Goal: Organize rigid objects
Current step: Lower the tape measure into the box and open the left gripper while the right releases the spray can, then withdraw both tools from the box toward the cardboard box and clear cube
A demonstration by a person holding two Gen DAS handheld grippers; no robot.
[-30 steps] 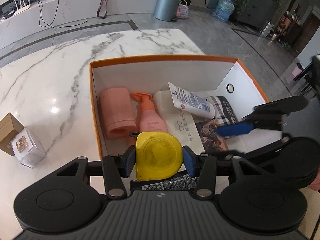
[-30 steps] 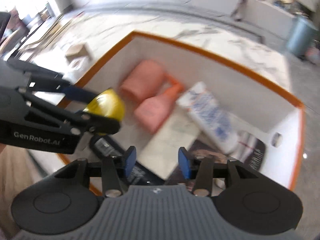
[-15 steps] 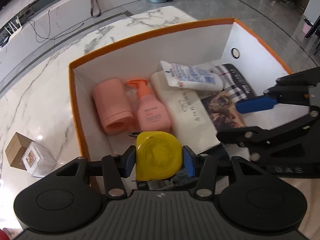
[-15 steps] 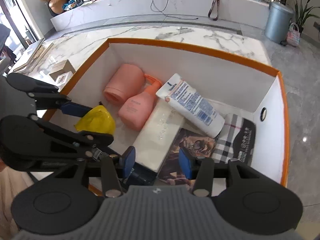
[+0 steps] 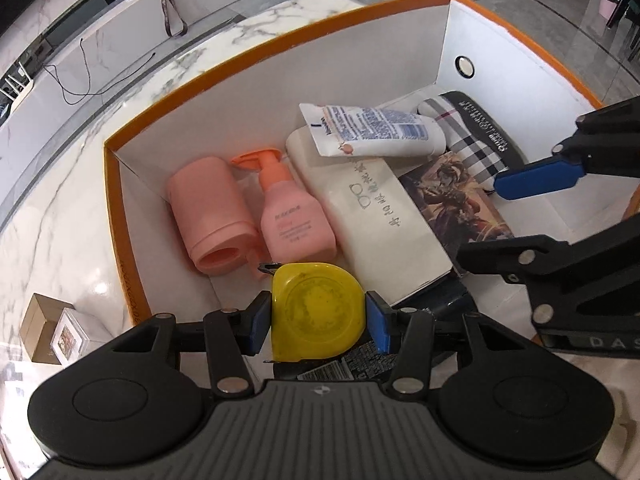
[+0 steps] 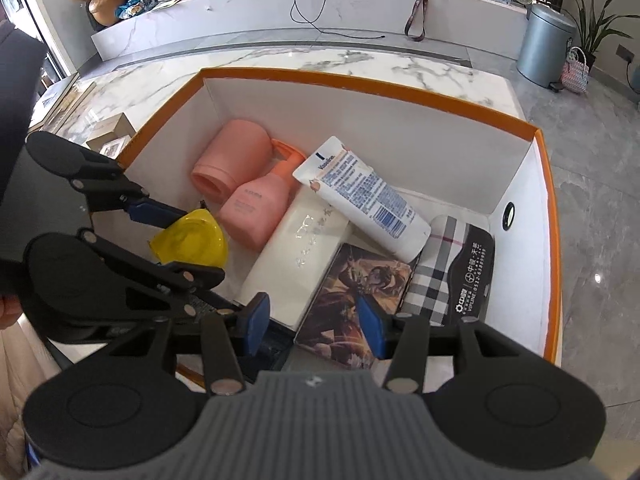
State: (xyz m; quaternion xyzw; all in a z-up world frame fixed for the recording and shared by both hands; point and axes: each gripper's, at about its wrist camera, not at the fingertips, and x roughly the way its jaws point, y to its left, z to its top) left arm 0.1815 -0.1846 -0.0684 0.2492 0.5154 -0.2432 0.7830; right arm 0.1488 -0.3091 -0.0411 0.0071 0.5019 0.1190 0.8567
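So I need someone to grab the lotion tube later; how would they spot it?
Look in the orange-rimmed box on the marble table. The white lotion tube lies slanted across the cream carton, beside the pink pump bottle. It alone carries blue print.

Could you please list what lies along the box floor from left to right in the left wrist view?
Pink cup → pink pump bottle → long white box → picture card → plaid pouch.
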